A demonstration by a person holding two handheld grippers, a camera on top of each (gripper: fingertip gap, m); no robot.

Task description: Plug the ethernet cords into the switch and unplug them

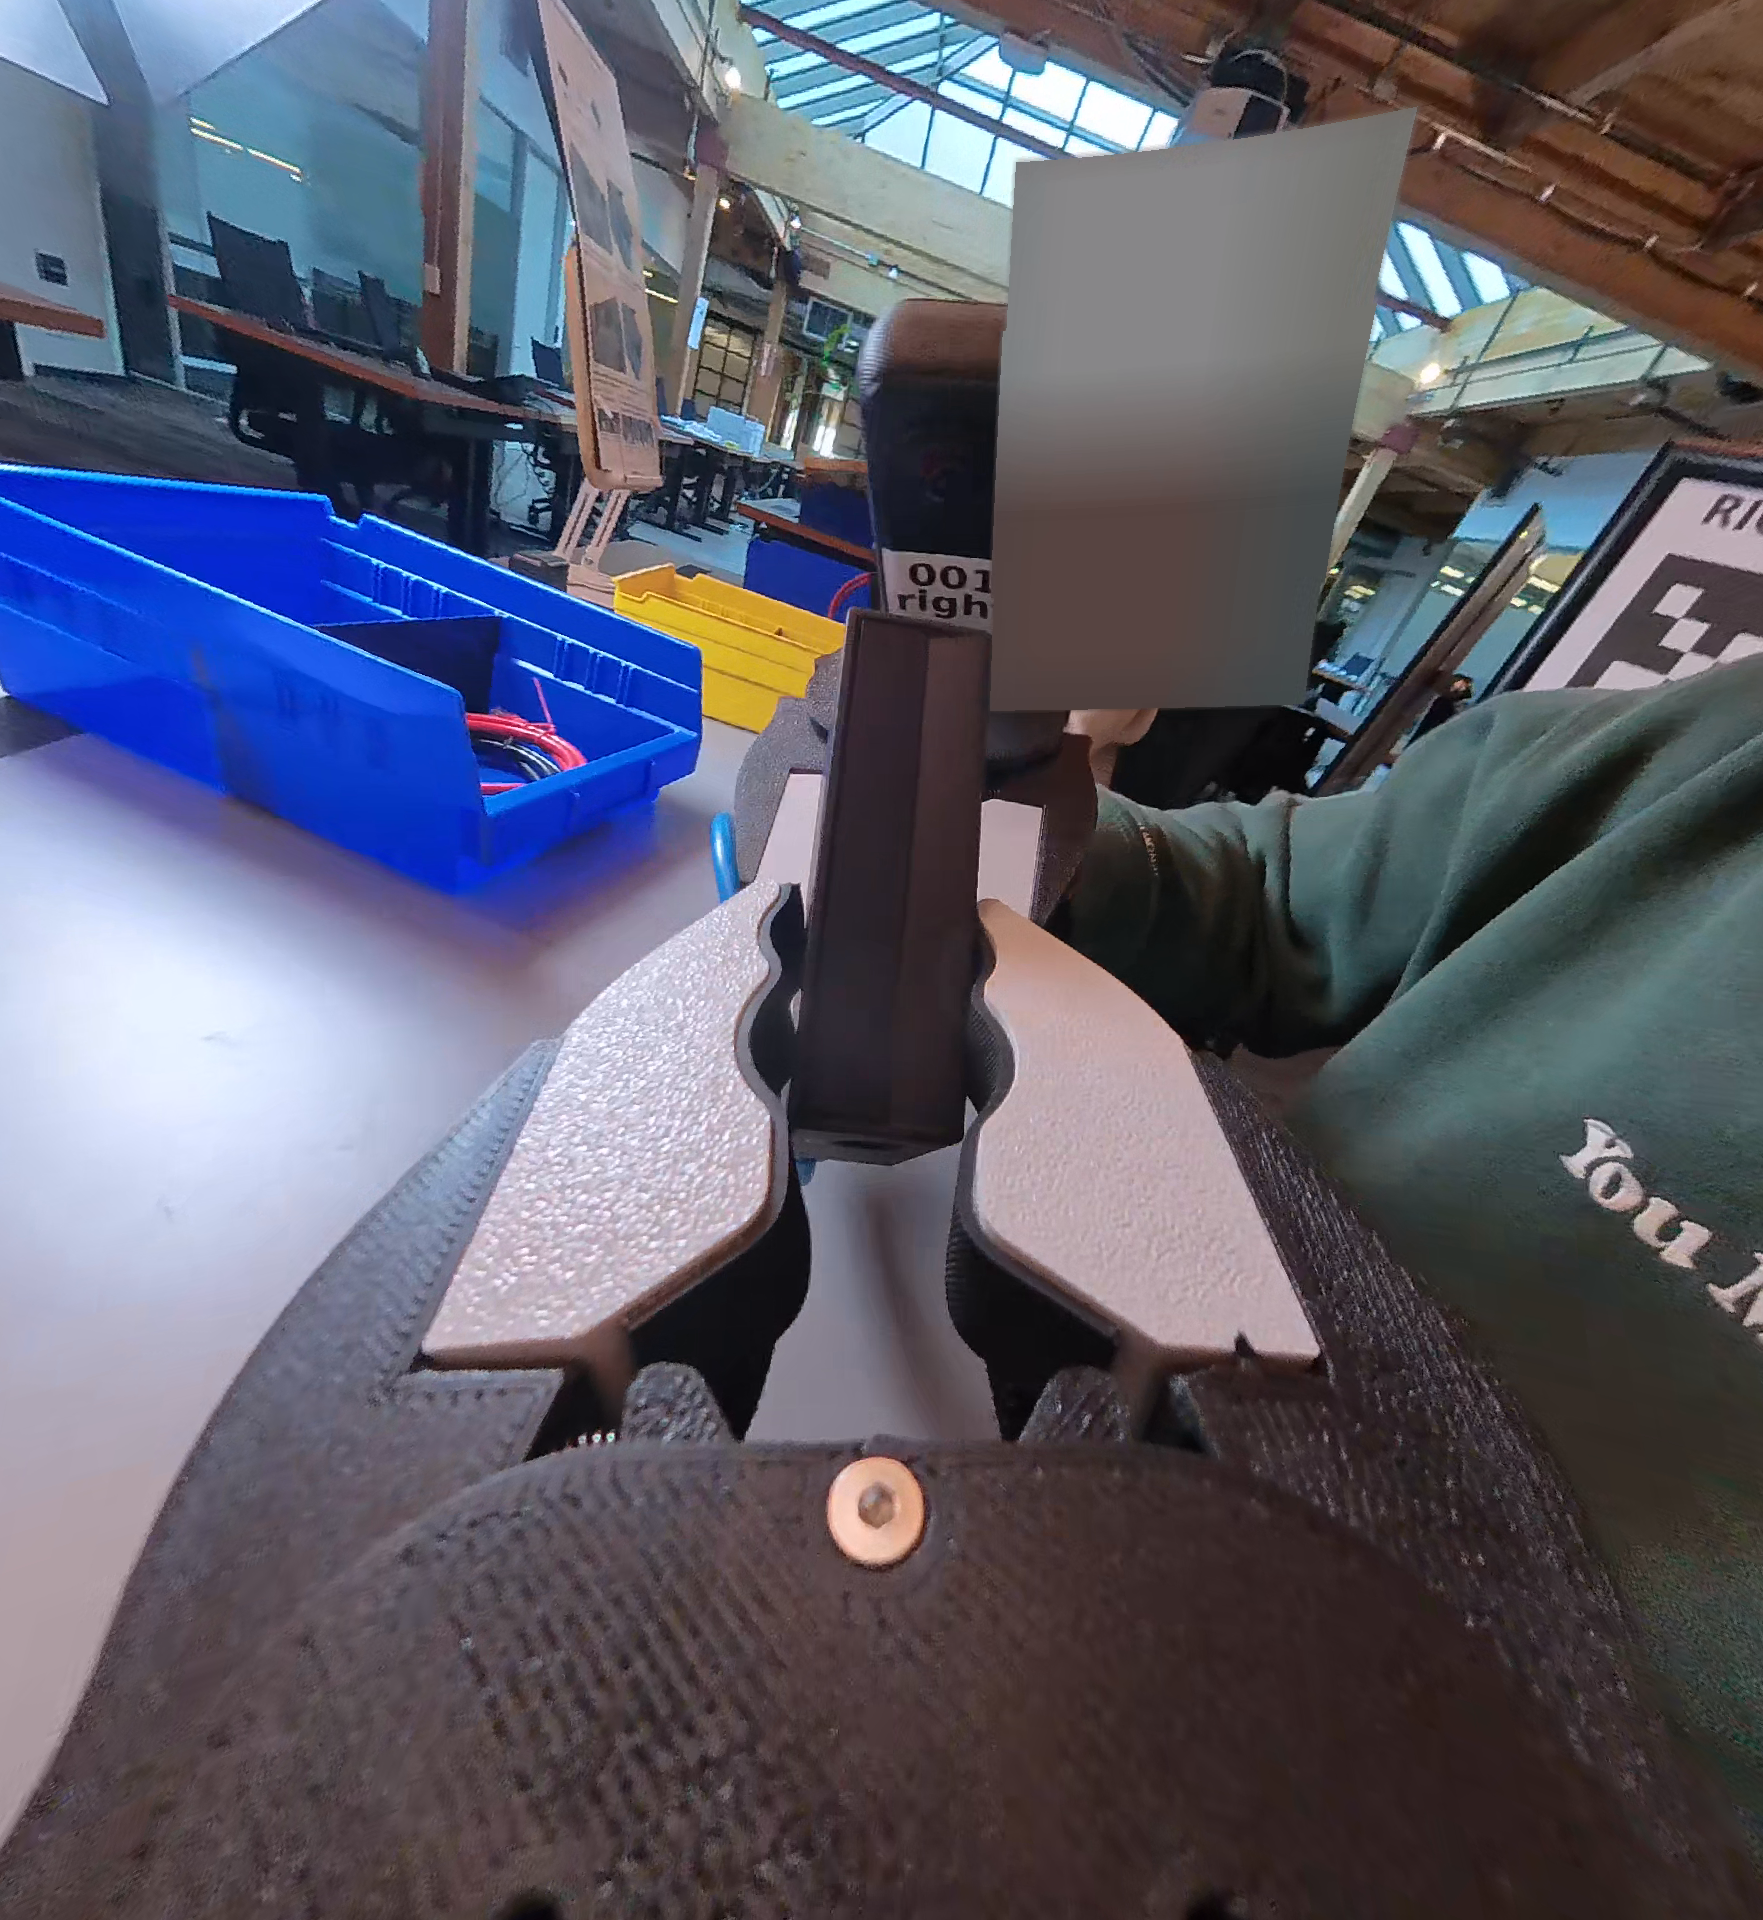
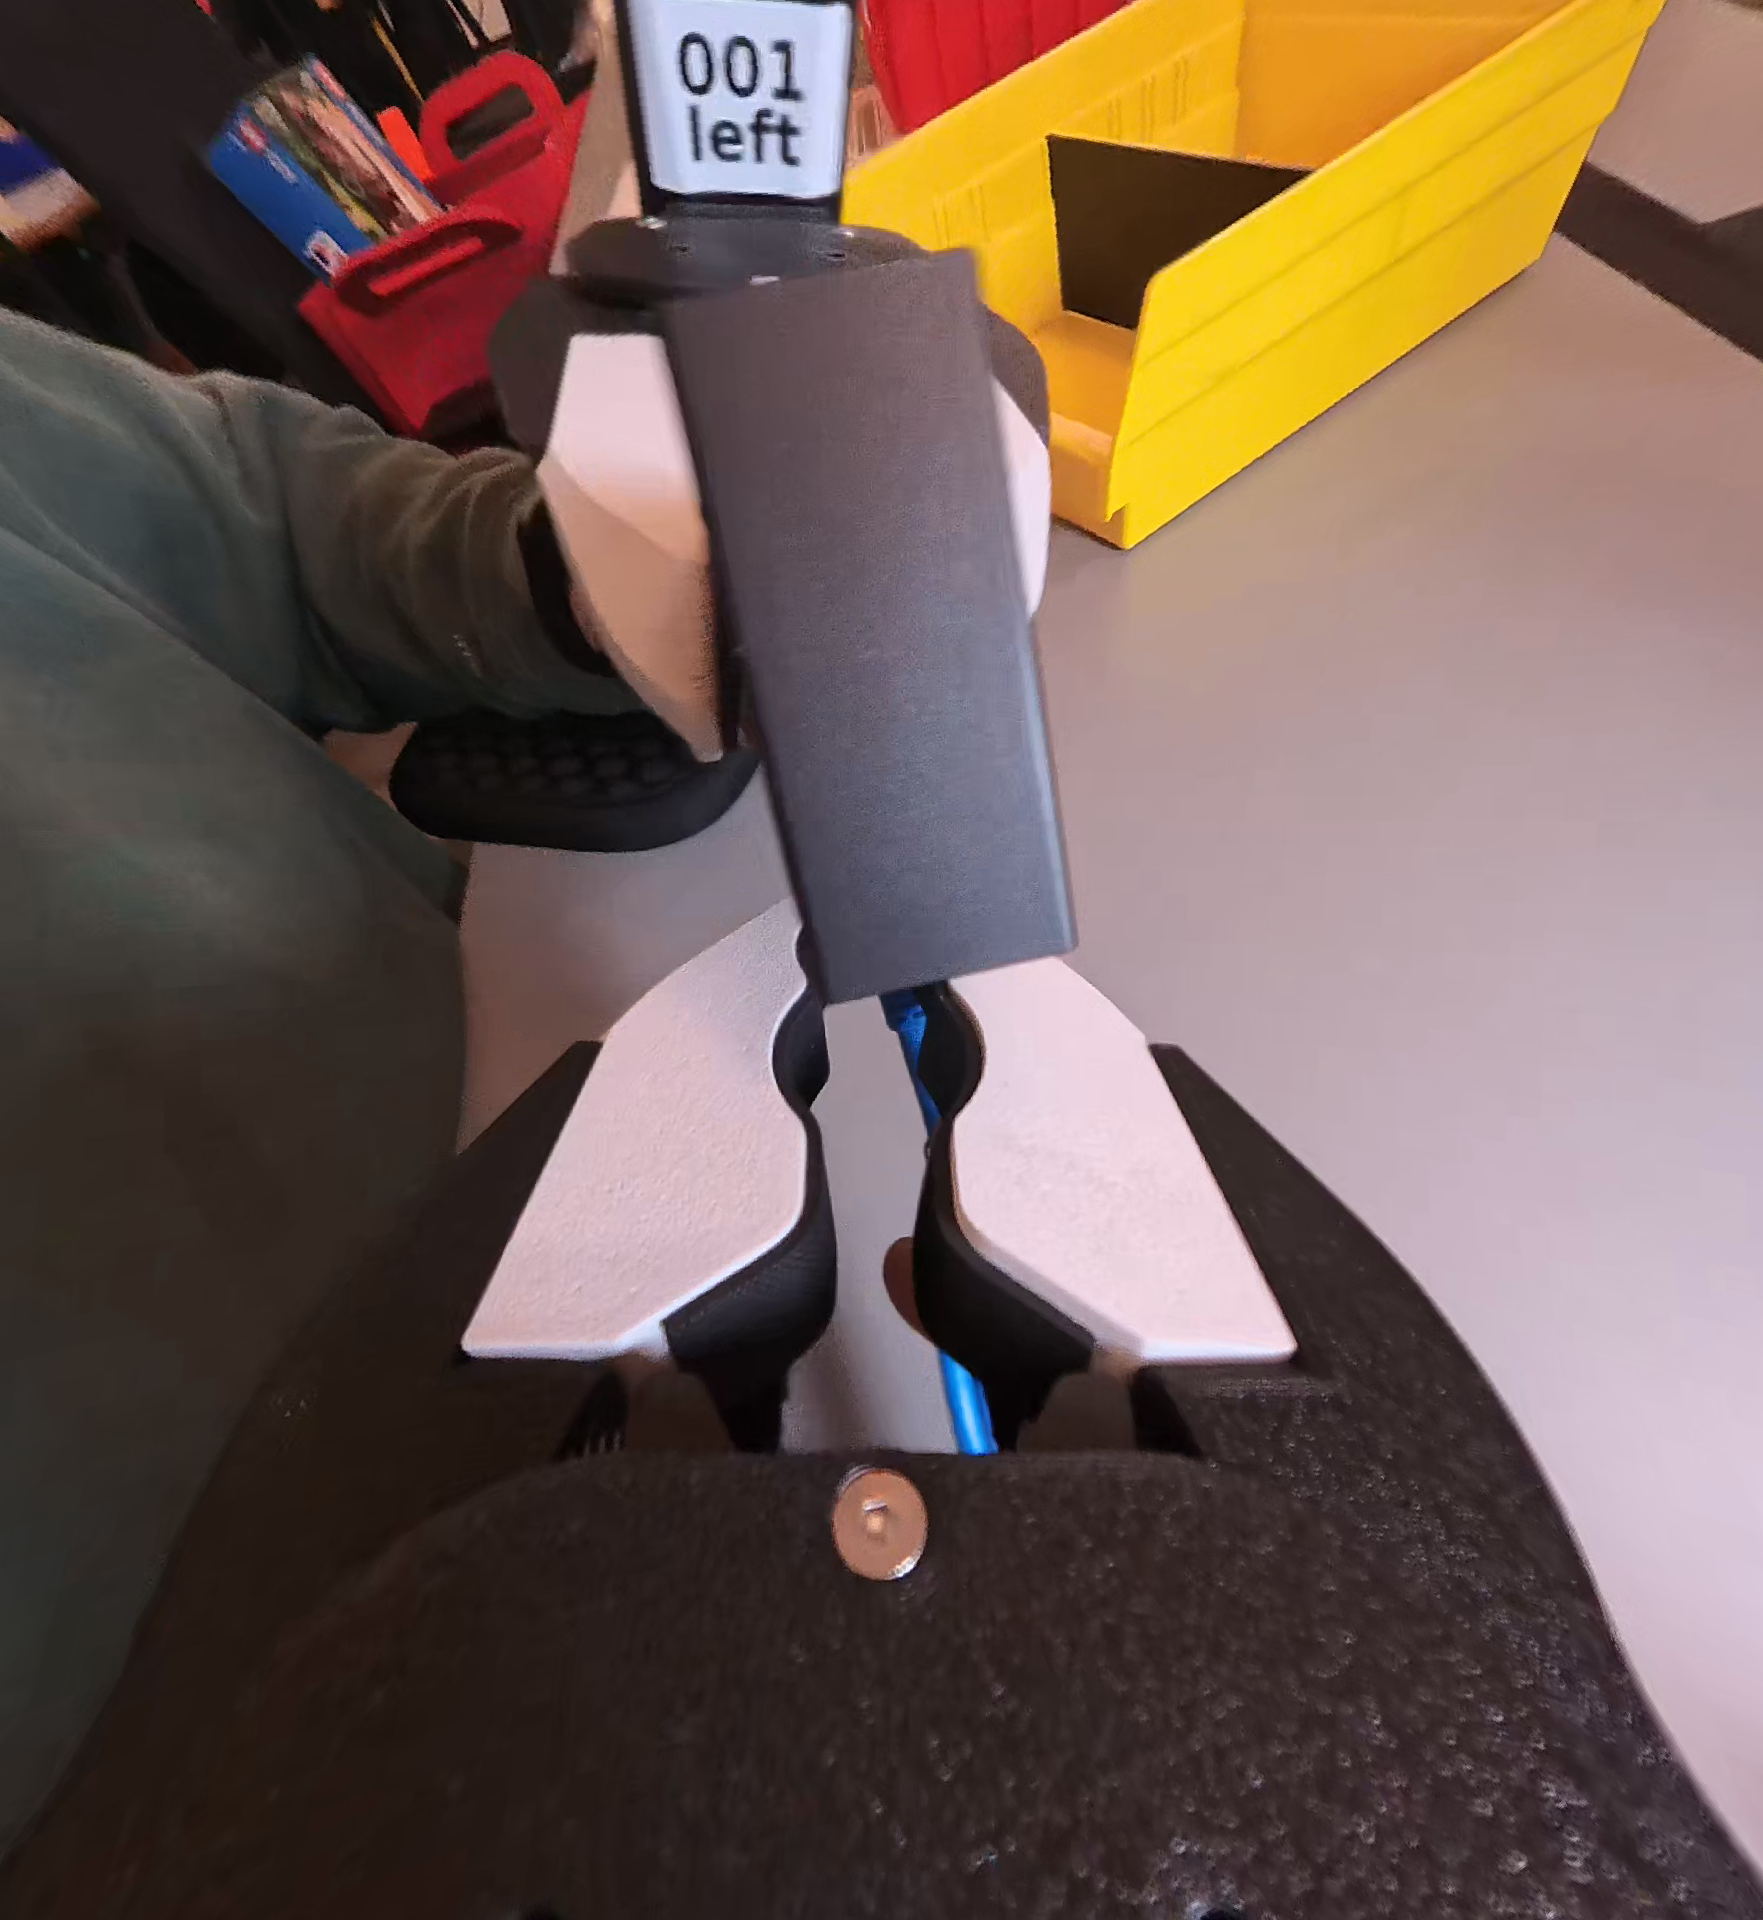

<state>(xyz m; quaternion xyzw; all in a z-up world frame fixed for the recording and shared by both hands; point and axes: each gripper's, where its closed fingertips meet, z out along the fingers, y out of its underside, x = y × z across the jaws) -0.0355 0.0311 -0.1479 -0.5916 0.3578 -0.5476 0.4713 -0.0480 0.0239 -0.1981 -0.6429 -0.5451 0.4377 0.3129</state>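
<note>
My left gripper [image 1: 892, 925] is shut on a long black switch [image 1: 898, 831], held off the grey table and pointing away from me. The switch also shows in the right wrist view [image 2: 877, 623], with the left gripper's white fingers [image 2: 607, 499] clamped on its far part. My right gripper [image 2: 892, 1013] is at the switch's near end, shut on a blue ethernet cord [image 2: 924, 1091] whose plug meets that end. The port itself is hidden. In the left wrist view a loop of the blue cord [image 1: 721, 857] shows beside the right gripper's fingers [image 1: 792, 831].
A blue bin [image 1: 337, 717] with red and black cords sits on the table [image 1: 181, 1039] to the left. A yellow bin [image 2: 1324, 312] with a black divider stands beyond the switch. Red baskets [image 2: 420, 312] are off the table's edge. A person's green sleeve [image 1: 1428, 935] is close by. Across from one pair of fingers to the other is roughly 5 cm.
</note>
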